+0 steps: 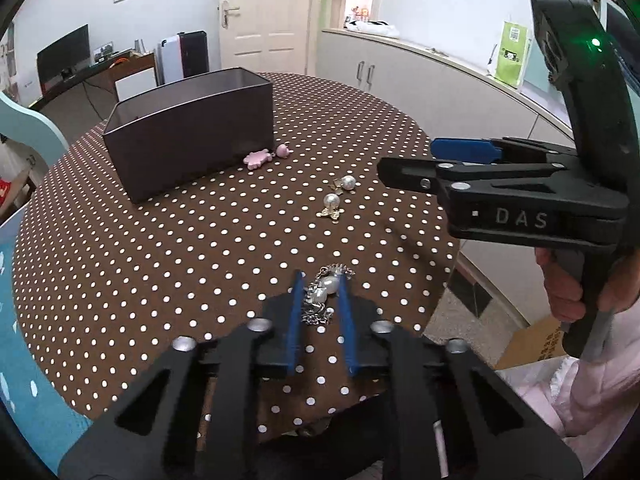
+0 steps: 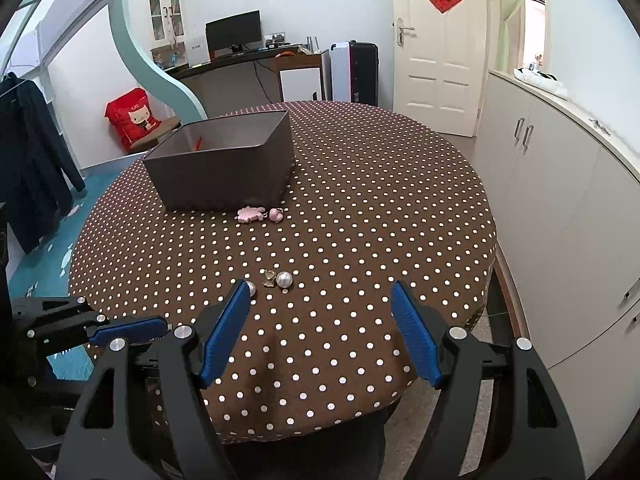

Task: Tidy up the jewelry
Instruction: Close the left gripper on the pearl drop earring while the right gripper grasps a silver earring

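On the brown polka-dot tablecloth [image 1: 160, 264] my left gripper [image 1: 321, 282] is shut on a silver chain piece with pearls [image 1: 323, 294], which lies between its blue pads. Two pearl earrings [image 1: 340, 192] lie farther out, and a pink charm [image 1: 266, 157] rests against the dark open box [image 1: 188, 140]. My right gripper [image 1: 408, 158] hovers open at the right, above the table. In the right wrist view that right gripper [image 2: 320, 286] stands wide open just short of the pearl earrings [image 2: 285, 279], and one earring is half hidden by its left finger. The pink charm [image 2: 256, 214], the box [image 2: 224, 168] and the left gripper [image 2: 160, 326] also show there.
The round table's edge [image 2: 490, 240] curves close to white cabinets [image 2: 560, 184] on the right. A cardboard carton [image 1: 540, 340] sits on the floor below. A teal frame [image 2: 152, 68] and a desk with a monitor [image 2: 234, 32] stand behind the table.
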Demonstrator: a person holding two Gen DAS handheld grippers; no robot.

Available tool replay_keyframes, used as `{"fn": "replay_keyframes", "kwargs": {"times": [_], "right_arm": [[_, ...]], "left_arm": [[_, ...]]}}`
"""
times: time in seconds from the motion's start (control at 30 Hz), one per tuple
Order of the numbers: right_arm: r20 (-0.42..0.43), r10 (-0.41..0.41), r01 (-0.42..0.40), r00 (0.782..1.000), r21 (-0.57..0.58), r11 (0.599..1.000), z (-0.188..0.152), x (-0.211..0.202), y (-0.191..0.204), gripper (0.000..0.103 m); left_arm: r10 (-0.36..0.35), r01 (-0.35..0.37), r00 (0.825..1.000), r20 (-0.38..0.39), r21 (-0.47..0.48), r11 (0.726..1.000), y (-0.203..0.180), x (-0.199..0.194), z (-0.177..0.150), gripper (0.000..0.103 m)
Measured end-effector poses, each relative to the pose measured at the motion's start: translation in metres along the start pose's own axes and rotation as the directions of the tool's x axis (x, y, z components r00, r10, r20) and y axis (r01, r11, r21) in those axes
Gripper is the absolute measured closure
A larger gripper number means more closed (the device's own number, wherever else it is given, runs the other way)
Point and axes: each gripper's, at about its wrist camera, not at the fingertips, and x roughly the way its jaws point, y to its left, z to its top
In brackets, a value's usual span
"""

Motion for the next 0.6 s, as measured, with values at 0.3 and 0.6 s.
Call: {"fn": "replay_keyframes", "kwargs": {"times": [0.3,0.6], "right_arm": [[-0.015,0.033,-0.034,0.999,-0.022,0.999,-0.004,0.008,0.010,0.033],[-0.030,0.149,-0.152,0.988,-0.090,0.984,-0.003,0.021,0.036,0.057]], "left_arm": [[-0.008,0.011,0.999,0.040,-0.089,0.996,0.022,-0.008,-0.002,0.094],[-0.013,0.030,0.997,0.081,-0.212,0.977,0.048,-0.011,0.002,0.094]]}}
